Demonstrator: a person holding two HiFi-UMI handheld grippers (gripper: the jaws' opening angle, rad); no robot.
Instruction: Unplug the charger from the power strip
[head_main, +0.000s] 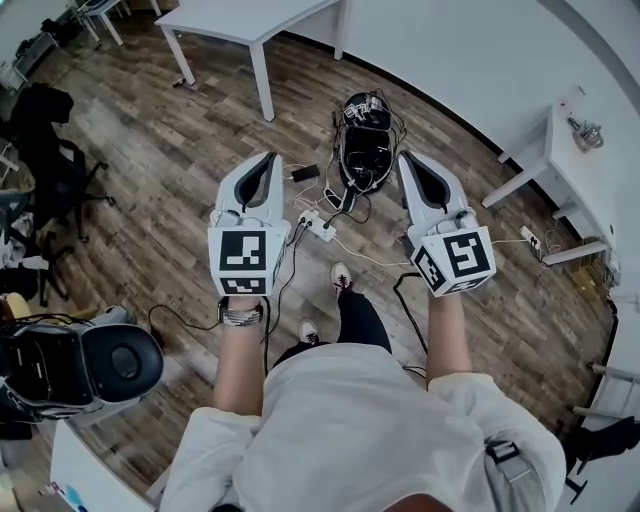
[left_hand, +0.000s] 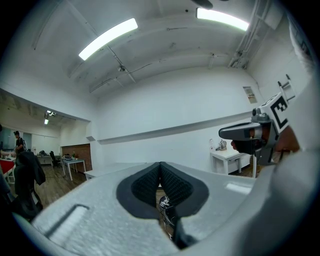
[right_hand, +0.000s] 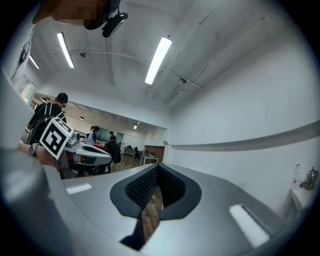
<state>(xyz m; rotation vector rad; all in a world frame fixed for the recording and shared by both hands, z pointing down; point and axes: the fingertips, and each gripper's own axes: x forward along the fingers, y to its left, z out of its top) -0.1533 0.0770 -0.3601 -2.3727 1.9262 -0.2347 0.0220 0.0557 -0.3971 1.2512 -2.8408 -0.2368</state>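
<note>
A white power strip (head_main: 318, 225) lies on the wooden floor ahead of the person's feet, with plugs and white and black cables in it. A small black charger brick (head_main: 305, 173) rests just beyond it. Both grippers are held level, well above the floor and apart from the strip. My left gripper (head_main: 268, 160) is shut with nothing in it, its pads meeting (left_hand: 160, 169). My right gripper (head_main: 408, 160) is also shut and empty (right_hand: 157, 170). Each gripper shows in the other's view: the right gripper (left_hand: 250, 134) and the left gripper (right_hand: 82, 152).
A black device with tangled cables (head_main: 365, 150) sits on the floor beyond the strip. White tables (head_main: 250, 20) (head_main: 570, 150) stand at the back and right. A black chair (head_main: 50, 170) is at the left, a black and grey machine (head_main: 90, 365) at lower left.
</note>
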